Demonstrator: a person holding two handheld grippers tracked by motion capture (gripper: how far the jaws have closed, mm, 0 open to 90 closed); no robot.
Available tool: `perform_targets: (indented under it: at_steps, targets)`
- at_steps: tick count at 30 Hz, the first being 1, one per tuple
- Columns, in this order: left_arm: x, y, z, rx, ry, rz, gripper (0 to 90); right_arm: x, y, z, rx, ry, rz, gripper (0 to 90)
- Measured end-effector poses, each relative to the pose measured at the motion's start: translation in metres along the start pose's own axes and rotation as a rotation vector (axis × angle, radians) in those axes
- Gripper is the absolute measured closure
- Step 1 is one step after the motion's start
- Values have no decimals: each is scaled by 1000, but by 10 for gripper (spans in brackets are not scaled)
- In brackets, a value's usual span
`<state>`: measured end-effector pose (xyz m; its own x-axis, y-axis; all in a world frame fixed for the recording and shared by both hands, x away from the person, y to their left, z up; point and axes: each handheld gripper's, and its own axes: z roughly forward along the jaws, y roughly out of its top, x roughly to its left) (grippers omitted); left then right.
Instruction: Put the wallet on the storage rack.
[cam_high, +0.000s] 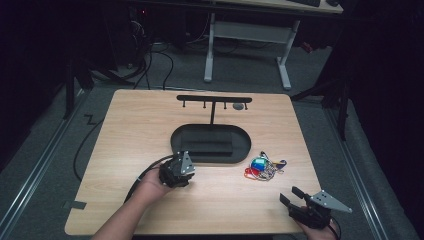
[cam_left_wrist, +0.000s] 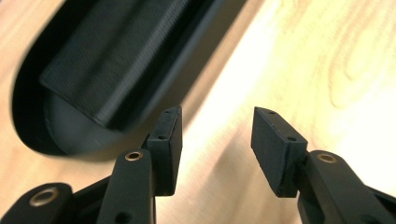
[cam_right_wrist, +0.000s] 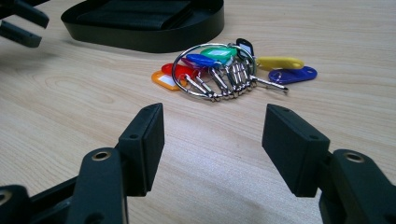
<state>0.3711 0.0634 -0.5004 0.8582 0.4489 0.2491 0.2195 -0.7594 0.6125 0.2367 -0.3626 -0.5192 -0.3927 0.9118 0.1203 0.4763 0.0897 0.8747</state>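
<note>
The right claw (cam_right_wrist: 212, 140) is held spread, low over the tabletop (cam_right_wrist: 84, 93); one key bunch (cam_right_wrist: 224, 67) lies ahead. The left claw (cam_left_wrist: 217, 149) is spread beside one tray (cam_left_wrist: 93, 88).

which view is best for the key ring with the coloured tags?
Right gripper view: the key ring lies close ahead of the open jaws, each tag distinct. The high view shows it small, right of the black tray.

left gripper (cam_left_wrist: 216, 149) gapes (nothing between) over table (cam_left_wrist: 327, 70), beside black tray (cam_left_wrist: 116, 70).
</note>
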Motion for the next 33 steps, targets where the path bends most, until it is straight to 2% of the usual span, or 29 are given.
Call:
perform_targets:
  at_steps: [7, 9, 10, 11, 14, 16, 18, 21, 22, 24, 26, 27, 28, 33]
  targets:
    - [-15, -27, -11, -52, -19, -73, 535, 0, 0, 1, 5, 0, -5, 395]
    - [-17, -34, -16, -84, -30, -113, 534, 0, 0, 1, 5, 0, -5, 395]
    - [-18, -41, -22, -117, -40, -158, 535, 0, 0, 1, 4, 0, -8, 395]
    - [-19, -45, -25, -129, -46, -175, 535, 0, 0, 1, 4, -1, -9, 395]
    - [-22, -52, -29, -142, -45, -192, 535, 0, -1, 1, 7, 0, -8, 395]
    - [-24, -61, -34, -154, -34, -203, 525, 0, -1, 1, 8, 0, -9, 395]
    - [-28, -72, -40, -171, -5, -209, 519, 0, -1, 1, 7, 0, -9, 395]
    - [-28, -85, -54, -187, 34, -241, 532, 0, -1, 0, 3, 3, -8, 395]
    - [-26, -86, -61, -213, 40, -261, 530, -1, -1, 0, 2, 4, -6, 395]
    - [-22, -91, -70, -286, 18, -332, 533, -2, -1, 1, 4, 6, -3, 395]
    - [-20, -94, -74, -313, -4, -381, 523, -2, -1, 1, 6, 6, -1, 394]
    - [-20, -94, -74, -307, 0, -376, 523, -2, -1, 1, 6, 6, -1, 394]
    - [-22, -92, -72, -290, 18, -349, 503, -1, -1, 1, 4, 3, -9, 393]
    - [-24, -90, -67, -248, 9, -329, 446, 0, -3, 1, 24, -5, -8, 393]
